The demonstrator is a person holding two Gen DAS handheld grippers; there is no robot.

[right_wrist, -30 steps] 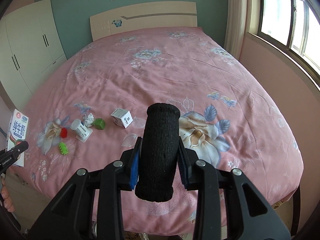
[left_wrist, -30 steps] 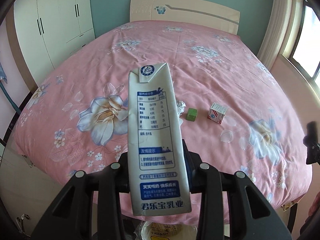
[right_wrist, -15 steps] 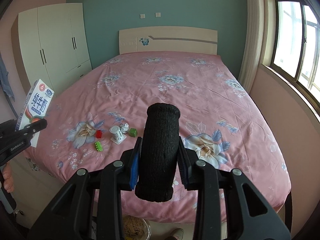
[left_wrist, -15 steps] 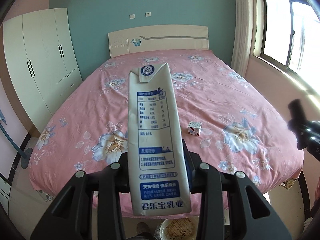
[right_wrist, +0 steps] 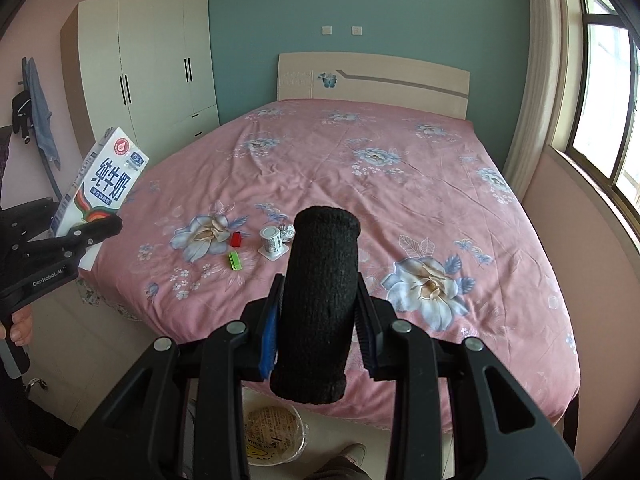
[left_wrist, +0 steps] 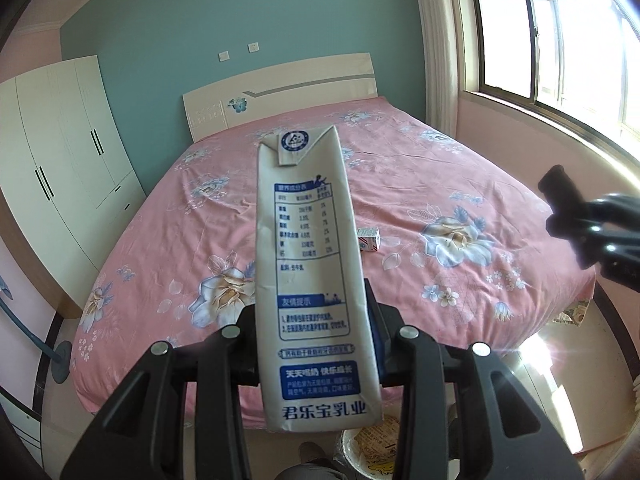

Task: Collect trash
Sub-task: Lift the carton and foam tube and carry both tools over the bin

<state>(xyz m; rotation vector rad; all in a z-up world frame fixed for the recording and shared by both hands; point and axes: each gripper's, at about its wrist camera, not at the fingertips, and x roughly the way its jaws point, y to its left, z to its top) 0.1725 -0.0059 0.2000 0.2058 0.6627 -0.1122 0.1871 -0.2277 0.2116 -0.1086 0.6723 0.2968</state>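
Note:
My left gripper (left_wrist: 316, 344) is shut on a tall white and blue milk carton (left_wrist: 310, 264), held upright in the air in front of the bed's foot. The carton also shows at the left of the right wrist view (right_wrist: 100, 192). My right gripper (right_wrist: 318, 328) is shut on a black knitted roll (right_wrist: 320, 304), also held off the bed. On the pink floral bedspread (right_wrist: 360, 184) lie a small white cup (right_wrist: 271, 240), a foil ball (right_wrist: 287, 232), a red piece (right_wrist: 237, 239), a green piece (right_wrist: 235, 260) and a small box (left_wrist: 368, 239).
A round bin with a plastic liner (right_wrist: 274, 436) stands on the floor below the grippers, by the bed's foot. A white wardrobe (right_wrist: 152, 72) is at the left, a window (left_wrist: 560, 40) at the right. A shoe tip (right_wrist: 354, 454) shows by the bin.
Both grippers have pulled back and up from the bed with their loads still held. The bed looks farther off and the bin on the floor has come into view.

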